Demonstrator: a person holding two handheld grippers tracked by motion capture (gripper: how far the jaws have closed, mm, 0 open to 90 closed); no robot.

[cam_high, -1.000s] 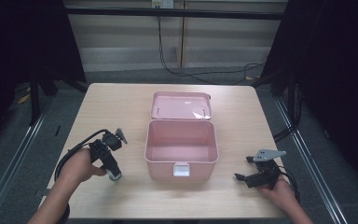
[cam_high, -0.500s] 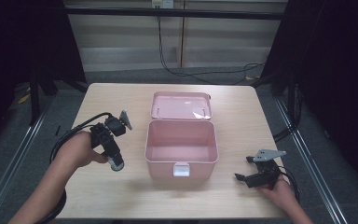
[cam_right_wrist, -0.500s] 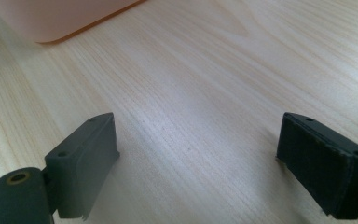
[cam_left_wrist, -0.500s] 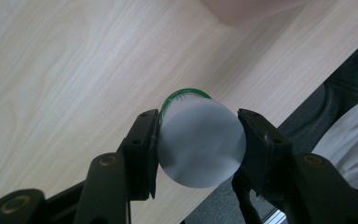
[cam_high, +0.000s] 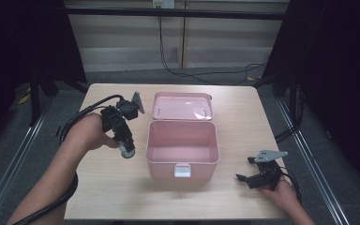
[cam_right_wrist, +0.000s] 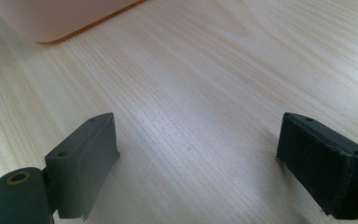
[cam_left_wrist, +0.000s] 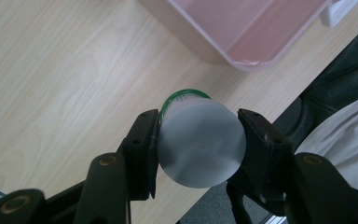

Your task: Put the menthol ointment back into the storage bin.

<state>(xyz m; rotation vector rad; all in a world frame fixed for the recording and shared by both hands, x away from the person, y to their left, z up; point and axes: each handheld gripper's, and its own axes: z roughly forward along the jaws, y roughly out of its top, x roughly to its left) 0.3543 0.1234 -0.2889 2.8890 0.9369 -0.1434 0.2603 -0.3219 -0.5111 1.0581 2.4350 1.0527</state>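
Left gripper (cam_left_wrist: 198, 140): fingers (cam_left_wrist: 142, 144) hold a small cup (cam_left_wrist: 200, 142) by its sides
Cup place: between the fingers, above the desk (cam_high: 98, 187), just beside the open pink box (cam_high: 183, 150)
Right gripper (cam_right_wrist: 198, 163): fingers wide, nothing between them, low over the desk
Risk: smooth round cup can slip out, or hit the box wall, if it is tilted
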